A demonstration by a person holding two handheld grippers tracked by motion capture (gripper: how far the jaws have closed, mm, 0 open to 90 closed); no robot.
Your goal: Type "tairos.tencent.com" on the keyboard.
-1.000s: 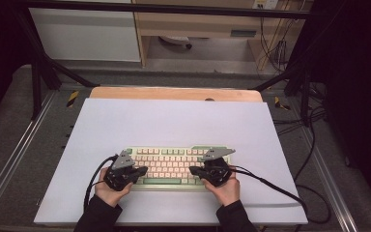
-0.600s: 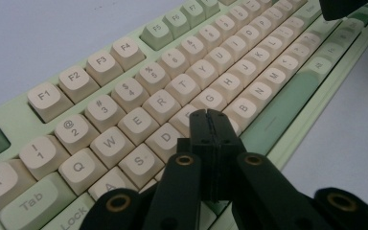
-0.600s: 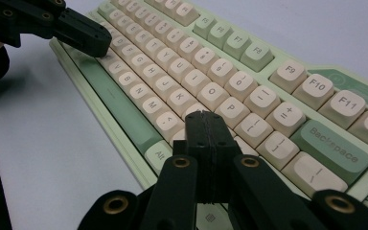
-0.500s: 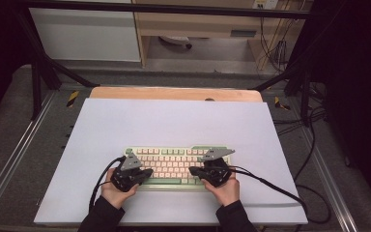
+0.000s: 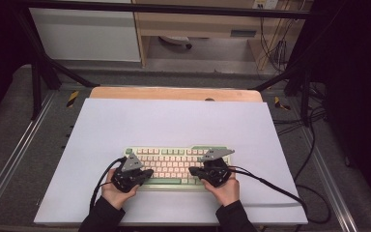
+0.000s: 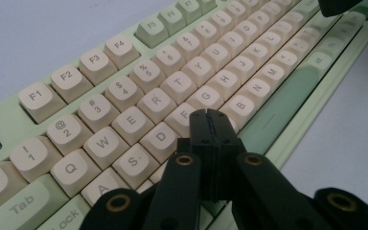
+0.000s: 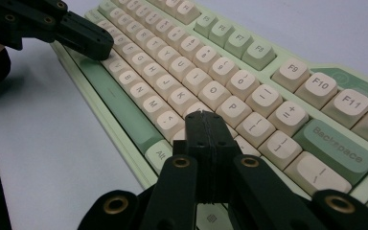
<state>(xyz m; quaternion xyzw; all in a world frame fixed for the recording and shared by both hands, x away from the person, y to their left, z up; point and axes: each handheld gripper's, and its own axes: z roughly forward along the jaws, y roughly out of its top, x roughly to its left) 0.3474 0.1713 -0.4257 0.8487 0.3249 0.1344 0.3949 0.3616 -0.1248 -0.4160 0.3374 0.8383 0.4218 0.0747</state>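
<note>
Both closed claws, left claw and right claw, over keyboard.

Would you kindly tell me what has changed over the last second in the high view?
The left gripper has shifted slightly to the right along the keyboard. Nothing was grasped or released. The right gripper has kept its place, both stay shut, and the keyboard has not moved.
</note>
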